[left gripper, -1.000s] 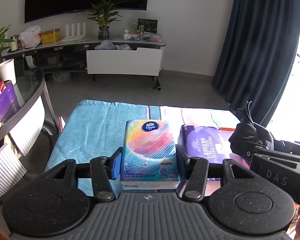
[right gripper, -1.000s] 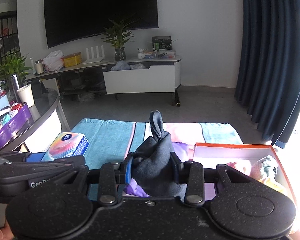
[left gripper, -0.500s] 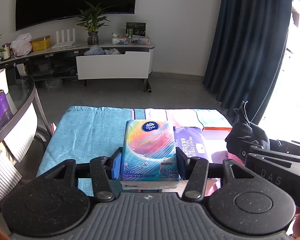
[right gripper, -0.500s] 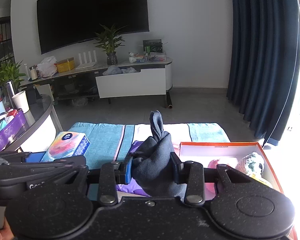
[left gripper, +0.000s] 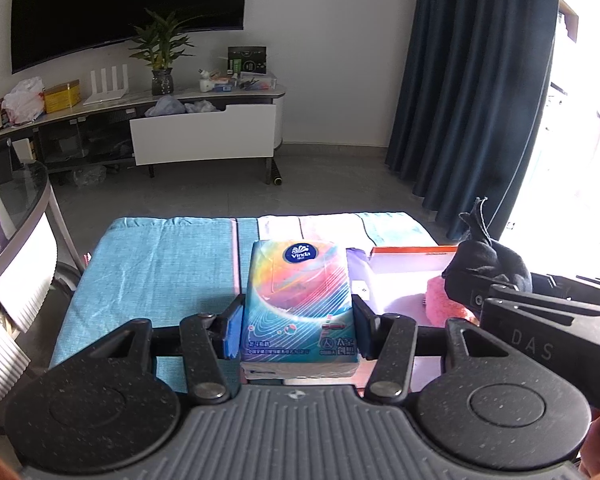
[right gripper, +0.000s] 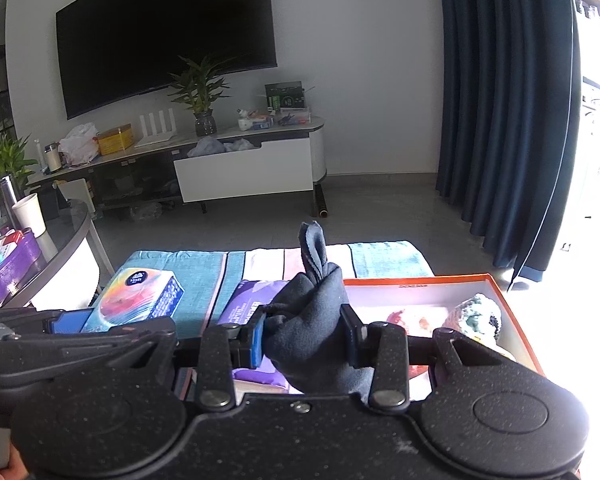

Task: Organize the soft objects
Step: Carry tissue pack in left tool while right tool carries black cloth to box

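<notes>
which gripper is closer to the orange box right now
Right. The right gripper, shut on the dark cloth, is at the orange box; the left gripper holds the tissue pack beside it.

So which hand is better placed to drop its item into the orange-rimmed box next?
Probably the right. The right gripper, shut on the dark cloth bundle, sits right beside the orange-rimmed box. The left gripper, holding the tissue pack, is farther over the blue cloth.

Glossy plastic-wrapped tissue pack (left gripper: 298, 300), matt dark cloth (right gripper: 314, 320)
</notes>
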The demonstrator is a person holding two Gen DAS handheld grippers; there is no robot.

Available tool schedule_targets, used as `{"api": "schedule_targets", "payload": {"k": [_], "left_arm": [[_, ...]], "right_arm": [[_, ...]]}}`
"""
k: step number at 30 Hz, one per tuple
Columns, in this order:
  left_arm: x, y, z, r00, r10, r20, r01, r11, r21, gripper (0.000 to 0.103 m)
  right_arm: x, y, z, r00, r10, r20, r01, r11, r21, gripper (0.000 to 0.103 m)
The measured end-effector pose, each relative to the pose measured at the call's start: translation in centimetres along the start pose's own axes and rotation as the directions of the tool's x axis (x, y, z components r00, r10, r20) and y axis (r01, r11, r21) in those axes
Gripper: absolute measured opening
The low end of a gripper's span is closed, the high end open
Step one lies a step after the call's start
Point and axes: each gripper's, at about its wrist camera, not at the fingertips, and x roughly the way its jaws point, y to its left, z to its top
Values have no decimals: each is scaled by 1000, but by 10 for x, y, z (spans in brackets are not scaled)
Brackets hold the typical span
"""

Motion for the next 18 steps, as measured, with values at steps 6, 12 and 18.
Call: {"api": "schedule_targets", "payload": {"k": [6,12,18], "left_arm": [[0,-8,-1,1000,-14,1,14,1000,14,53],[2,-16,-2,1000,-24,-4,24,999,27,53],[5,-24,-4,999,-37,-11,37,998,42,53]], "right_arm": [[-2,-9,-1,1000,-10,1,10,1000,14,46],[-2,-17,-2,1000,-21,1,21,999,26,46],[-4,-27,-4,999,-34,1,34,999,38,46]]}}
